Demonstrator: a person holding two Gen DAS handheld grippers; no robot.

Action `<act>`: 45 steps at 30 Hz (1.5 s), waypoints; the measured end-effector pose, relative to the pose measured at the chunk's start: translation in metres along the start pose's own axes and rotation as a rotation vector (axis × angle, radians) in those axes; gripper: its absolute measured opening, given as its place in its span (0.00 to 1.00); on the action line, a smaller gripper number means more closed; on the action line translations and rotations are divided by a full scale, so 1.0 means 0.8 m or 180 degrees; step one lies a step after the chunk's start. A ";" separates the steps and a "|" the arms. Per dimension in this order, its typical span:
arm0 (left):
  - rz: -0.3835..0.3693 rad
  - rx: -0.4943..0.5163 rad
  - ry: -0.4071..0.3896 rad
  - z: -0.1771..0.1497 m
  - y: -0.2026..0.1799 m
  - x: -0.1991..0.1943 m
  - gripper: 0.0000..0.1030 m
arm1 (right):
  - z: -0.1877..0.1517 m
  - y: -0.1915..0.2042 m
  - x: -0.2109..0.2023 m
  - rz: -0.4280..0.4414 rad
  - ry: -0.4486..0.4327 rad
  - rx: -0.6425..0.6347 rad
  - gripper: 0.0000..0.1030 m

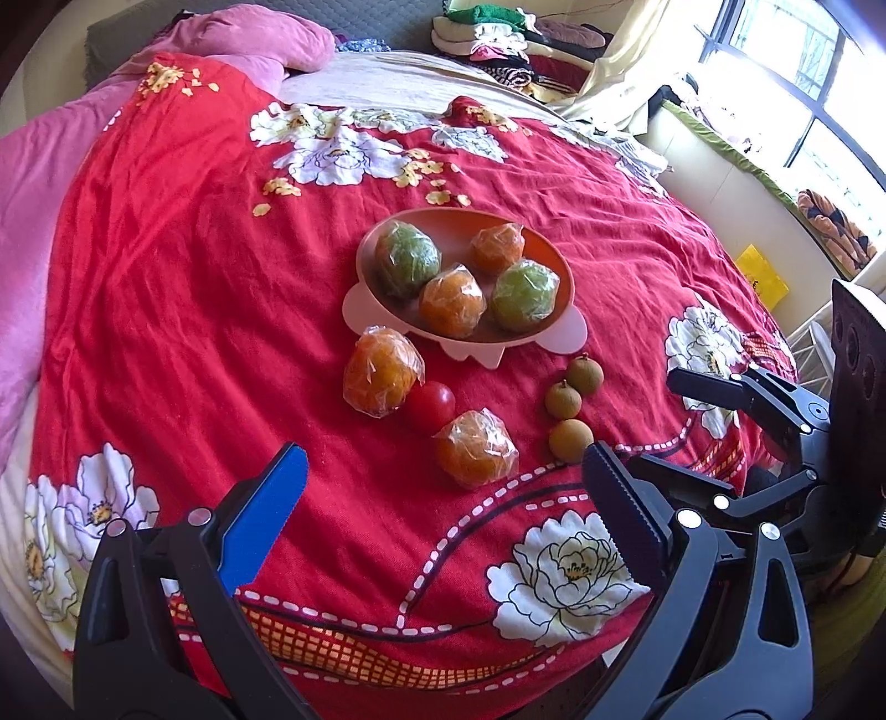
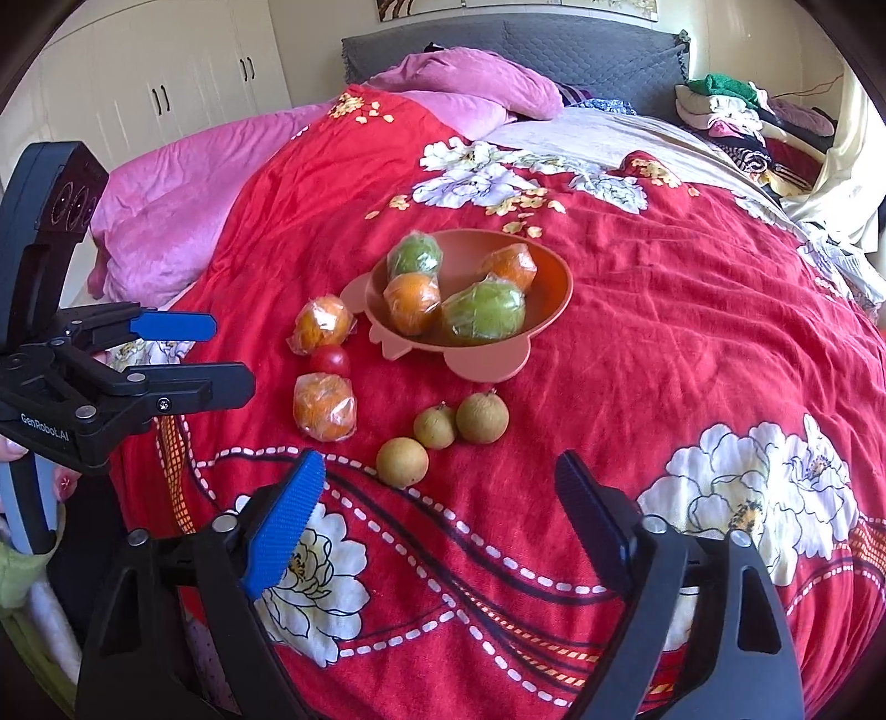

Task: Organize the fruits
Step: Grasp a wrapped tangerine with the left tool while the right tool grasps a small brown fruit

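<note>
We hold both grippers, left [image 1: 446, 476] and right [image 2: 440, 482], fingers spread, empty; oranges [image 1: 476, 450], longans [image 2: 402, 461] just beyond fingertips, bowl [image 1: 559, 266] farther.

Bedroom in a home, daylight from one side.

Bed [image 2: 664, 343] spread with a red floral quilt [image 1: 166, 277]; pink blanket [image 2: 183, 183] bunched along one edge, grey quilted headboard [image 2: 554, 50] behind. Pile of folded clothes [image 2: 731, 111] stacked near the head of the bed. White wardrobe doors [image 2: 160, 83] with dark handles against the wall. Window [image 1: 803, 83] with cream curtain [image 1: 626, 61] beside the bed.
</note>
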State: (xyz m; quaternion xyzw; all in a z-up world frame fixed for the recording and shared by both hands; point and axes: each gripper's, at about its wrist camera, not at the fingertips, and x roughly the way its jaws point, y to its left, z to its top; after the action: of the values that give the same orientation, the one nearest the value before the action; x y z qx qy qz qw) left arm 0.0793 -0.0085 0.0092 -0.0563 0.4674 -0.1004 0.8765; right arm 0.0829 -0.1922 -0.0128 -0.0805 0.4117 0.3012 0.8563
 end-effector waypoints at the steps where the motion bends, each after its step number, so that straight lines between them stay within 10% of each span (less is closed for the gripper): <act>1: -0.0004 -0.0002 0.0007 0.000 0.000 0.001 0.90 | -0.001 0.001 0.002 0.0006 0.0011 -0.0005 0.79; 18: -0.0218 0.0051 0.0228 -0.010 -0.004 0.028 0.63 | -0.007 0.006 0.042 0.0211 0.0210 -0.0040 0.31; 45: -0.0273 0.0104 0.0451 -0.003 -0.013 0.081 0.38 | -0.003 -0.015 0.043 0.0448 0.0196 0.0107 0.24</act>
State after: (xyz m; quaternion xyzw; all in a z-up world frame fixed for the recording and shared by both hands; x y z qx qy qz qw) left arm 0.1112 -0.0335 -0.0425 -0.0547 0.5236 -0.1491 0.8370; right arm 0.1047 -0.1875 -0.0416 -0.0462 0.4474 0.3511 0.8212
